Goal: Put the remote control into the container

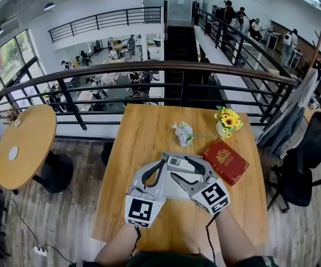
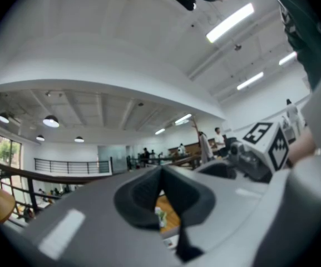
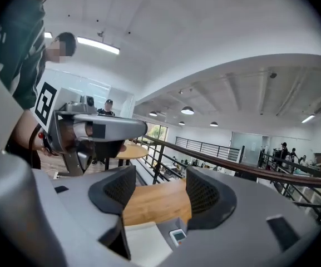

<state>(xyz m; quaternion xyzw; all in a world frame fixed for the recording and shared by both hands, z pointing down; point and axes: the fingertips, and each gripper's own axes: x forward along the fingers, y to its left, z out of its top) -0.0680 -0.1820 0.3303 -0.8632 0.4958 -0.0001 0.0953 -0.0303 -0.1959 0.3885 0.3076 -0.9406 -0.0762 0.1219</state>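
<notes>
A: Grippers, status?

B: My left gripper (image 2: pixel 160 174) has its jaws pinched together at the tips, nothing btwn them, just a sliver of wood showing below. My right gripper (image 3: pixel 154 198) has its jaws spread and empty, bare wood btwn them.

A: And the remote control?

B: The remote control (image 1: pixel 179 162) lies flat at the far end of the container (image 1: pixel 174 189), just under my right jaws. It looks inside, but in vs. across the rim I can't tell.

A: Why are both grippers over it?

B: My guess is that spread jaws right above the remote suit a drop-off or a re-grab. The left is prob. close by to steady the container.

A: Anything in the way?

B: No. On the surface (image 1: pixel 141 124) the red book (image 1: pixel 225 160) sits just right of the container. The yellow flowers (image 1: pixel 228 119) and the pale sprig (image 1: pixel 183 132) are further back, apart from it.
</notes>
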